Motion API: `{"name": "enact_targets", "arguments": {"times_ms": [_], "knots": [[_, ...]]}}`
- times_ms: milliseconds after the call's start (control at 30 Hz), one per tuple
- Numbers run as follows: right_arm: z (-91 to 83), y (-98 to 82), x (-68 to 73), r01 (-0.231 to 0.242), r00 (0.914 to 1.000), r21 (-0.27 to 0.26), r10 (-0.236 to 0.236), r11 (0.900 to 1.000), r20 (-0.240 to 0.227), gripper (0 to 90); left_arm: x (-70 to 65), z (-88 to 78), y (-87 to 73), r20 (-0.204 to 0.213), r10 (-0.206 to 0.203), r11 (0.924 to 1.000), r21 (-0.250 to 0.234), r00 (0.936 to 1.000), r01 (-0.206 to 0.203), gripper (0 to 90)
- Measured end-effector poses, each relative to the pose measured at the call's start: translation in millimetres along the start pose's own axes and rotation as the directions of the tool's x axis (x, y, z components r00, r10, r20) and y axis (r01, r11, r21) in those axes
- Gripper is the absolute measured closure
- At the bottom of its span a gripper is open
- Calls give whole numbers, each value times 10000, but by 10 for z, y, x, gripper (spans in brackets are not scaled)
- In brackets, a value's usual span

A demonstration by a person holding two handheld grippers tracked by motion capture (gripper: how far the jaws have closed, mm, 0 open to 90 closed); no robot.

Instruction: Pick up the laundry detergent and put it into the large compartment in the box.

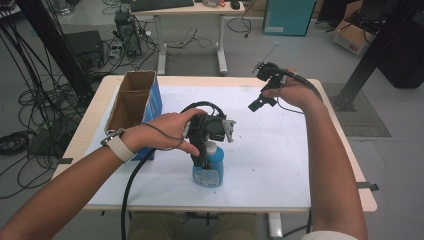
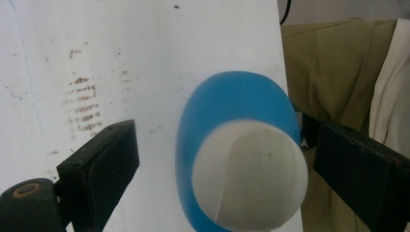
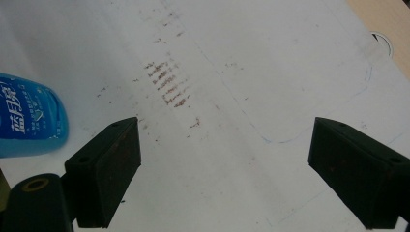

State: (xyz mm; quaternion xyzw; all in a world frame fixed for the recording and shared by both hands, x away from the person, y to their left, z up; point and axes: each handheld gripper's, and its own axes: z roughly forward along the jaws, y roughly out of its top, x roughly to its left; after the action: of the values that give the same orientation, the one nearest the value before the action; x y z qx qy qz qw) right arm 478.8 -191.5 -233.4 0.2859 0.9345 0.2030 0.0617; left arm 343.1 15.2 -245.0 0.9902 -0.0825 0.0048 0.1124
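White table (image 1: pixel 280 170), blue bottle (image 1: pixel 208 172) — white cap

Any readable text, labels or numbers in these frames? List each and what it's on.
"蓝月亮": white characters on the label of the blue plastic bottle with the white cap, read in the right gripper view.
Smaller print under those characters: too small to read.
Pale label on the bottle's front in the high view: blurred.
Red mark on the brown cardboard box on the floor: blurred.

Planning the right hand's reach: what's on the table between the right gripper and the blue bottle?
Only bare white mat with faint brown marks, in the high view, between right gripper and blue bottle.
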Motion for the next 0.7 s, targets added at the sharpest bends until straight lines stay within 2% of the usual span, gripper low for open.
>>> {"name": "enact_targets", "arguments": {"times_ms": [700], "knots": [[-1, 0, -3, 5, 10000, -12, -5, 10000, -10, 116, 6, 0, -3, 9, -26, 10000, -51, 10000, 26, 93]]}}
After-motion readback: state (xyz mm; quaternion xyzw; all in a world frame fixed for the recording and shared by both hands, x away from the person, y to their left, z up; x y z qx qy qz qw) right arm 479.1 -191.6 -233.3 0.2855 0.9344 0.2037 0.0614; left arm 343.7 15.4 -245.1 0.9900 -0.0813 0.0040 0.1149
